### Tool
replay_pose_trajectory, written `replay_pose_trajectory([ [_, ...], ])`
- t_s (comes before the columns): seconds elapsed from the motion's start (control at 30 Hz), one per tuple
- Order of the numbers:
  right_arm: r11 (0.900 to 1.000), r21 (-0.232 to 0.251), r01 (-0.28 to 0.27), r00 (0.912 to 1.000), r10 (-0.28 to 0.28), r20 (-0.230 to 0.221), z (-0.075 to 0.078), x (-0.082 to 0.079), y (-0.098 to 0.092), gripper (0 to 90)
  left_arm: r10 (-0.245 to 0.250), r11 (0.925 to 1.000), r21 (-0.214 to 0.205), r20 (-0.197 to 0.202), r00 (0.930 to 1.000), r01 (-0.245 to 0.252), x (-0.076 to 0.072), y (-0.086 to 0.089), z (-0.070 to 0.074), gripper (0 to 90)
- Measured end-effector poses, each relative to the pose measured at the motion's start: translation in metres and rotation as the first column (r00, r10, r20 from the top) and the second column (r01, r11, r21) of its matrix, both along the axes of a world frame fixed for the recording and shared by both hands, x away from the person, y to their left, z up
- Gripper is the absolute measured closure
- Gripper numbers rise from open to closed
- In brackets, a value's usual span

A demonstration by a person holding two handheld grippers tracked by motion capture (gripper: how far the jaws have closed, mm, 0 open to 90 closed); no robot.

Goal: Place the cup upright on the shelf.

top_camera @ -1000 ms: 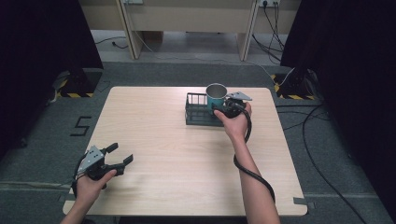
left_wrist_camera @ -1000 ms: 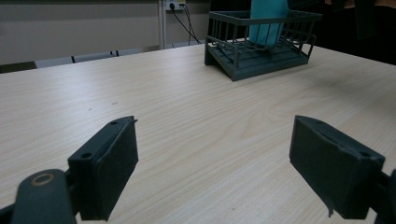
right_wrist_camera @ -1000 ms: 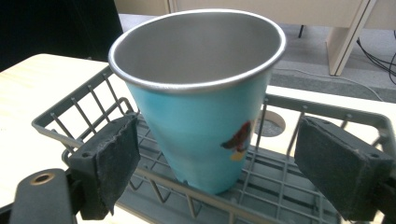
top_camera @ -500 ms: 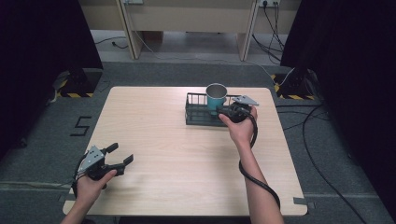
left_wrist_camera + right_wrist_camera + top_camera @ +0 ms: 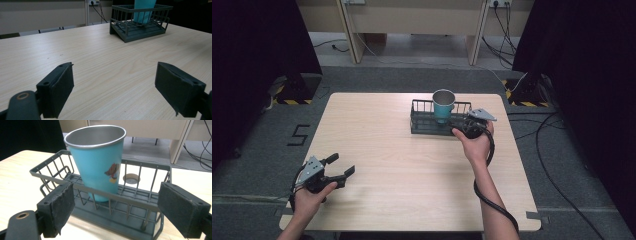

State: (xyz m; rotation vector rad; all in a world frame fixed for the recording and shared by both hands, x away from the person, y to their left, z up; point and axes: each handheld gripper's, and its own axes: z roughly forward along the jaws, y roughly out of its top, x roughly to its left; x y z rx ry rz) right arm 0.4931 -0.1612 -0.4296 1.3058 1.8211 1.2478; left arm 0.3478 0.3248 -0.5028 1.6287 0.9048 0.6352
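My right tongs (image 5: pixel 112 207) gape empty before the wire rack (image 5: pixel 140 203); pushing carelessly could topple the blue cup (image 5: pixel 100 162). Left tongs (image 5: pixel 115 92) sit apart.

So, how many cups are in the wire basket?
1: a blue cup stands upright inside the wire basket, toward its left part as the right gripper view shows it.

rack wall (image 5: pixel 130 202) fences cup (image 5: pixel 100 167); tabletop (image 5: pixel 377 135) open.

The left gripper view cuts off the top of the blue cup (image 5: pixel 144 11) at its upper edge. The cup's base is partly screened by the wire rack (image 5: pixel 105 202) bars. The sticker (image 5: pixel 113 173) on the cup is too small to make out.
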Motion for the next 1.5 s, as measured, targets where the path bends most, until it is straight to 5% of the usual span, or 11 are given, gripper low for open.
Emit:
replay_pose_trajectory([
  [1.5, 0.9986, -0.034, 0.040, 0.9992, -0.040, -0.005, -0.036, -0.092, -0.065, 15.5, 0.008, 0.9999, -0.009, -0.008, 0.9999, -0.008, 0.000, 0.000, -0.001, 14.8],
])
